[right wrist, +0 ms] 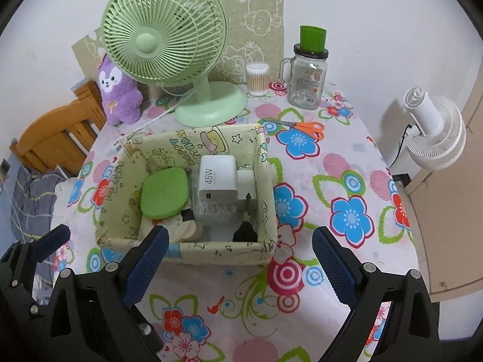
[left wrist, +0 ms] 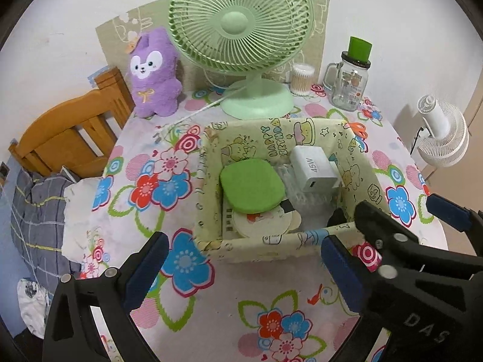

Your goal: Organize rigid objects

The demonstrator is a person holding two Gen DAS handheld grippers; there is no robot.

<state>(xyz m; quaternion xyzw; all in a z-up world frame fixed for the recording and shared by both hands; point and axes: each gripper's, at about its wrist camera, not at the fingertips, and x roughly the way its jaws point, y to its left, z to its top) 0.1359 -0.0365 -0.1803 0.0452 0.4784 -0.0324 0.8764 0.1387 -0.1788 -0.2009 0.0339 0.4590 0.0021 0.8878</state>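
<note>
Both the left gripper (left wrist: 244, 267) and right gripper (right wrist: 240, 261) gape empty before the box (right wrist: 211, 249) holding the charger (right wrist: 217, 178) and green pad (right wrist: 164, 193); only the right wrist view shows whole scissors (right wrist: 305, 128) behind the box.

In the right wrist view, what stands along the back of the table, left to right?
Purple plush toy → green desk fan → cotton swab container → glass mug jar with a green cup on its lid.
</note>
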